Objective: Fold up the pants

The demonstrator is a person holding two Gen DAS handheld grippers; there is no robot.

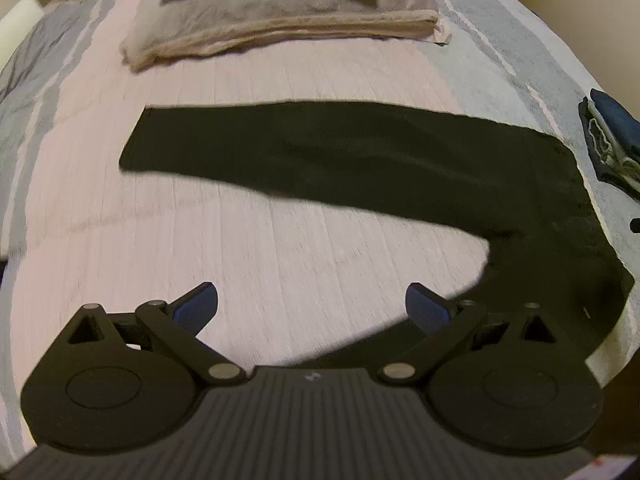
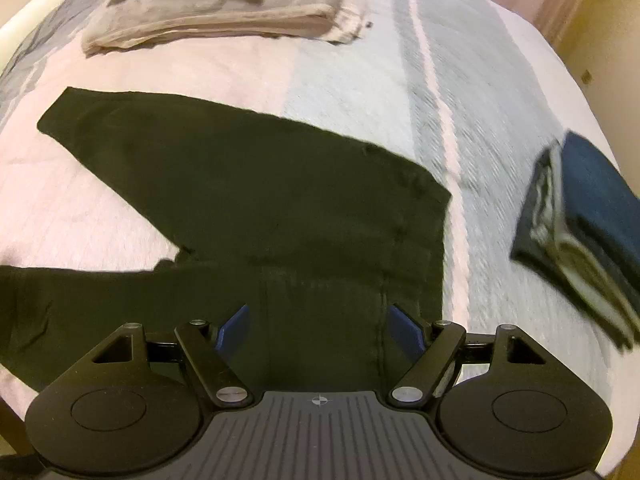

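Black pants (image 1: 360,160) lie spread flat on the bed, legs splayed apart in a V. In the left wrist view one leg runs left across the middle and the other passes under my right finger. My left gripper (image 1: 312,308) is open, hovering over the bare bedspread between the legs. In the right wrist view the pants (image 2: 260,200) fill the centre, waistband at the right. My right gripper (image 2: 320,326) is open, held just above the waist part, with nothing between its blue pads (image 2: 236,326).
A folded beige blanket (image 1: 280,28) with a green pillow on it lies at the head of the bed. A stack of folded dark and blue clothes (image 2: 580,240) sits to the right of the pants. The striped pink and grey bedspread (image 1: 160,240) covers the bed.
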